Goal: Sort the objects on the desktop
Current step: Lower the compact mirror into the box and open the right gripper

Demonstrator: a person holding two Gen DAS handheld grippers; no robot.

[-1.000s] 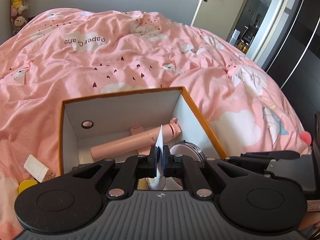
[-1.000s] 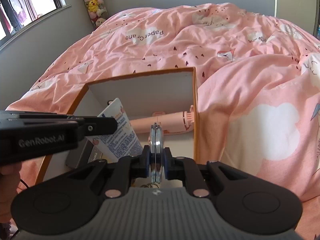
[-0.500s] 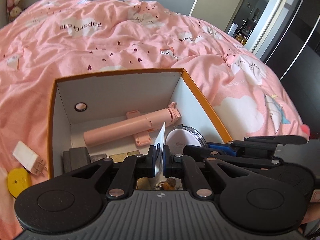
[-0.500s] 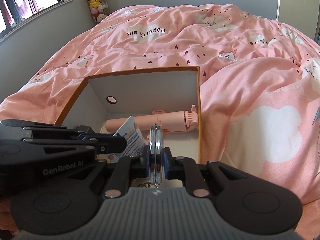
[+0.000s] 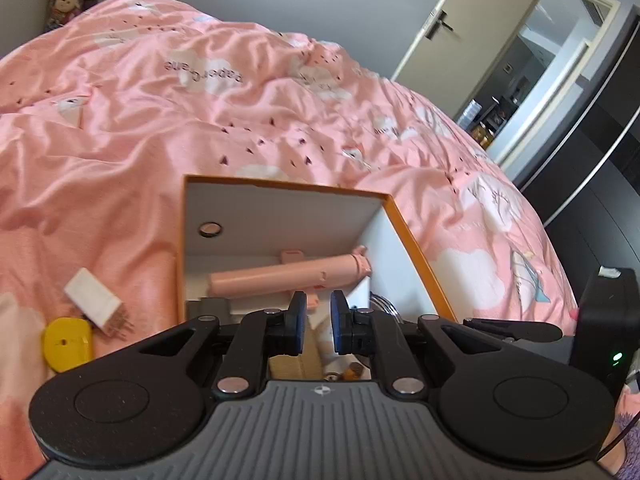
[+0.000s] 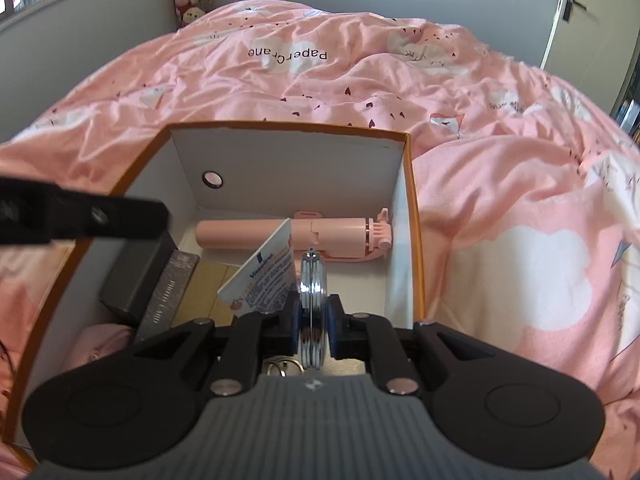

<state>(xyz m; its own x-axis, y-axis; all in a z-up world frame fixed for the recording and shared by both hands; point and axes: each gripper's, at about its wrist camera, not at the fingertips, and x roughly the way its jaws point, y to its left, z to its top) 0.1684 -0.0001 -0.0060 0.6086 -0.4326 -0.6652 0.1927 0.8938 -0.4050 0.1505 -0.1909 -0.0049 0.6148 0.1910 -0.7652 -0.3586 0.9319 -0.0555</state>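
- Plug (image 5: 96,302) and yellow disc (image 5: 66,344) lie on the pink duvet (image 5: 120,152), left of the box (image 5: 416,248).
- My left tongs (image 5: 317,322) are opening over the box, nothing between the pads.
- Card (image 6: 266,268) leans inside the box, clear of my left tongs.
- Pink stick (image 6: 280,232) lies along the far wall.
- My right tongs (image 6: 313,322) pinch a round mirror (image 6: 313,280) edge-on, above the box floor, near the right wall.

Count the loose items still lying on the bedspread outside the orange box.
2: a white block beside the box's left wall, and a yellow disc just in front of it, nearer the camera. More may be hidden behind the left tongs.
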